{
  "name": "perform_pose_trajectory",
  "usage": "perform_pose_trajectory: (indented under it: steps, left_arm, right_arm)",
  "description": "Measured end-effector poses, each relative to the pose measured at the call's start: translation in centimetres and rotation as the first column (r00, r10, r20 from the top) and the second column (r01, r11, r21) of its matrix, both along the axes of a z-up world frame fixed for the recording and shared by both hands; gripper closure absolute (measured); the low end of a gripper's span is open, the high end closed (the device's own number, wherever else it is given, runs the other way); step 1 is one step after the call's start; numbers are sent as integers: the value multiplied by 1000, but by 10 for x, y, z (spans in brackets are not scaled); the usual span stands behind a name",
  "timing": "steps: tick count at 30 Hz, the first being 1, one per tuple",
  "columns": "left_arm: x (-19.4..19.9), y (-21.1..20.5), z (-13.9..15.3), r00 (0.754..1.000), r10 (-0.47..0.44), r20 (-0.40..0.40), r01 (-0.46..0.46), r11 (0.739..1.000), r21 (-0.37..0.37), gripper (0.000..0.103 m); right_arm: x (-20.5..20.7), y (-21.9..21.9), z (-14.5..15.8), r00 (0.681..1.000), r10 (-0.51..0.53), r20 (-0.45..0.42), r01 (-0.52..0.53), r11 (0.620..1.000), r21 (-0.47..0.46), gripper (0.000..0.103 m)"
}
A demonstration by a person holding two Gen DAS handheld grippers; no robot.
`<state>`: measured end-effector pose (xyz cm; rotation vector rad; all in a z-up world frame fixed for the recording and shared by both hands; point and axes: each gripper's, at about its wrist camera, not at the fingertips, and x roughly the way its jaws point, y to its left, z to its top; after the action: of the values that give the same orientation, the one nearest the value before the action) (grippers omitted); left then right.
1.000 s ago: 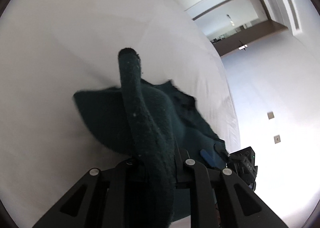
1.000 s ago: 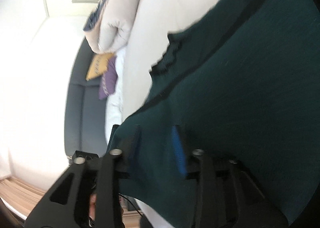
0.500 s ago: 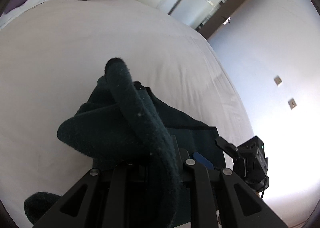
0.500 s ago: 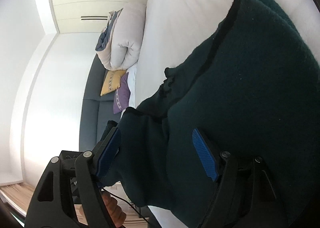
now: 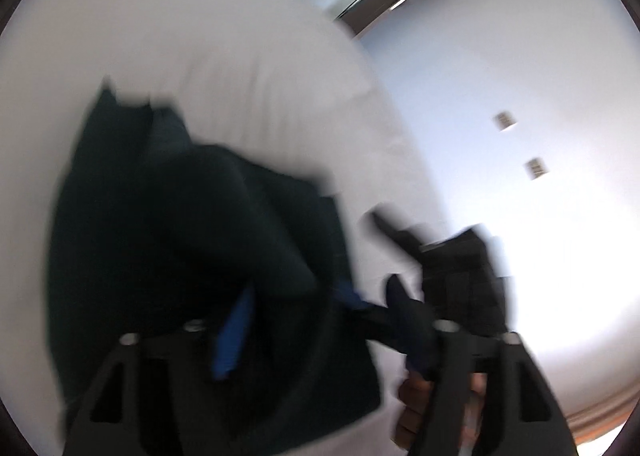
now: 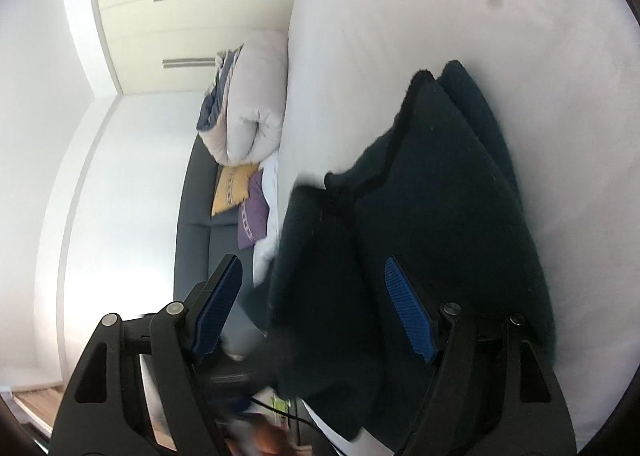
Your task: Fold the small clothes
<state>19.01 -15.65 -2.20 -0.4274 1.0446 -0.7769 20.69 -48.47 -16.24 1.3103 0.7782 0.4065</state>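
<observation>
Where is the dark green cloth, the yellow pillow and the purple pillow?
dark green cloth (image 6: 440, 192): right wrist view, middle of its folded top layer.
yellow pillow (image 6: 232, 190): right wrist view, centre of its face.
purple pillow (image 6: 253, 218): right wrist view, centre of its face.

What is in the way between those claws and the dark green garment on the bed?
Nothing visible. In the right wrist view, the dark green garment lies folded on the white bed, directly between the open right claw pads. The left claw is opening right over the same cloth, though that view is blurred.
</observation>
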Motion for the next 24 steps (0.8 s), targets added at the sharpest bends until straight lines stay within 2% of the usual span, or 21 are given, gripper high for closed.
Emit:
perform_pose_trajectory:
  steps: [1, 2, 3, 4, 6, 8, 11, 14, 17, 18, 20, 21, 22, 24]
  left_arm:
    - [-4, 16, 13, 1000, 2, 19, -2, 999, -39, 20]
    - [-7, 36, 27, 999, 13, 49, -9, 997, -80, 11]
    - [-8, 61, 39, 994, 52, 93, -43, 994, -99, 7]
    - [-7, 87, 44, 985, 118, 126, -107, 990, -86, 7]
    - [1, 124, 41, 969, 207, 133, -200, 978, -65, 8]
    - [8, 154, 20, 962, 266, 66, -263, 963, -54, 16]
    - [2, 155, -5, 970, 241, 27, -240, 970, -26, 22]
    - [-13, 142, -30, 989, 149, 4, -149, 988, -46, 22]
    - [-20, 120, -47, 994, 106, 8, -106, 994, -22, 22]
    - [-23, 115, -51, 993, 112, 23, -112, 994, 2, 22]
    - [-25, 105, -52, 991, 112, 70, -116, 992, 49, 18]
    - [-28, 100, -51, 990, 107, 87, -112, 992, 64, 15]
    - [-28, 98, -51, 990, 104, 93, -111, 991, 73, 15]
    - [-29, 101, -49, 990, 95, 101, -103, 991, 80, 15]
  right_arm:
    - [-1, -1, 1, 1000, 12, 1, -12, 1000, -10, 30]
    - [-2, -1, 2, 1000, 20, -2, -20, 1000, -15, 30]
    - [-2, -1, 3, 1000, 23, -4, -23, 1000, -17, 30]
    - [-2, -2, 4, 1000, 26, -6, -26, 999, -22, 30]
    - [-2, -1, 6, 999, 31, -21, -32, 999, -37, 30]
    - [-1, 3, 10, 998, 47, -32, -49, 997, -57, 29]
    - [-1, 8, 13, 995, 68, -68, -75, 993, -93, 29]
    - [-1, 14, 17, 990, 89, -107, -105, 982, -159, 29]
    - [1, 25, 20, 980, 120, -161, -158, 955, -251, 33]
    - [3, 28, 19, 975, 124, -183, -173, 944, -281, 38]
    - [8, 32, 16, 967, 129, -222, -197, 926, -322, 59]
    - [9, 34, 14, 961, 134, -241, -214, 914, -345, 78]
    - [9, 35, 13, 958, 129, -258, -222, 900, -374, 85]
    - [7, 32, 14, 960, 120, -254, -218, 889, -402, 90]
